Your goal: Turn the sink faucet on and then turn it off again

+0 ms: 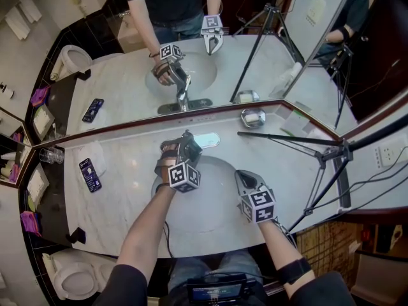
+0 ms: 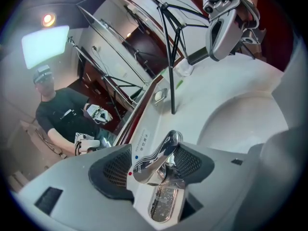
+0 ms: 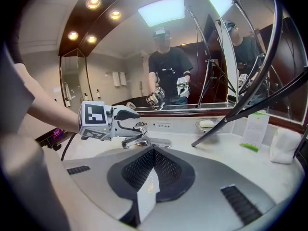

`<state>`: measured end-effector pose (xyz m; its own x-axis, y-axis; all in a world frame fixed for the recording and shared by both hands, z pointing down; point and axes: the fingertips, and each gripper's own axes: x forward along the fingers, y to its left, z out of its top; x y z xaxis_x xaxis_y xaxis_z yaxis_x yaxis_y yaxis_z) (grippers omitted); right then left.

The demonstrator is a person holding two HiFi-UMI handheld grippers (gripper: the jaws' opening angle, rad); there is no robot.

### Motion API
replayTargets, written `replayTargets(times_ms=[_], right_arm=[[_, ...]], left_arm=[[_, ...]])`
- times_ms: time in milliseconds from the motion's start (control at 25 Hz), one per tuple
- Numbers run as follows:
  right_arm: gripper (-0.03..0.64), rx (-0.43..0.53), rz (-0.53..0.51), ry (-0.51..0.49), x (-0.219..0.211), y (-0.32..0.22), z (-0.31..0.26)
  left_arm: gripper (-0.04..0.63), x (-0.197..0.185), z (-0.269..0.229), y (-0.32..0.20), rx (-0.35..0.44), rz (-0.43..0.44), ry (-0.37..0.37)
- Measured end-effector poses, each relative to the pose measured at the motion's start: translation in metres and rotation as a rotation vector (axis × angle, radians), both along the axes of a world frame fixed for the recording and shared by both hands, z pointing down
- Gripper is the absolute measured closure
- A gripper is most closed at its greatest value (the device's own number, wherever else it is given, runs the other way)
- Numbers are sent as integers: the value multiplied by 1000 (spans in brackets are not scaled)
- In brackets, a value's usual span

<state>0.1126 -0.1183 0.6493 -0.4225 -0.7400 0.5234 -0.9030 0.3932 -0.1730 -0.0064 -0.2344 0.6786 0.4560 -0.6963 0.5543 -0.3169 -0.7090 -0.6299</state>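
The chrome faucet [image 2: 155,163] stands on the white counter behind the basin [image 1: 217,171]. Its lever lies between the jaws of my left gripper [image 2: 154,150], which is open: the right pad [image 2: 191,161] sits close against the lever and bare counter shows between the lever and the left pad [image 2: 111,171]. In the head view the left gripper [image 1: 187,144] covers most of the faucet [image 1: 205,139]. My right gripper [image 1: 241,176] hovers over the basin's right side, shut with nothing in it. In the right gripper view the right gripper [image 3: 153,150] points at the left gripper [image 3: 126,119] and the faucet [image 3: 139,139].
A wall mirror [image 1: 210,75] runs behind the counter. Black tripod legs [image 1: 287,138] cross the counter's right part, near a soap dish [image 1: 253,116]. A phone [image 1: 90,174] and a glass [image 1: 51,155] lie at the left. A toilet [image 1: 73,276] stands lower left.
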Motion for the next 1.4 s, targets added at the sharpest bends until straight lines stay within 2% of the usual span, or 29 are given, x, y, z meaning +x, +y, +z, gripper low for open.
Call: replayTargets(times_ms=[1080, 1400], right_arm=[[597, 7, -4, -17, -6, -4, -1], [597, 4, -6, -19, -8, -2, 0]], left_arm=[[334, -20, -14, -25, -69, -100, 138], [337, -23, -14, -28, -69, -90, 126]])
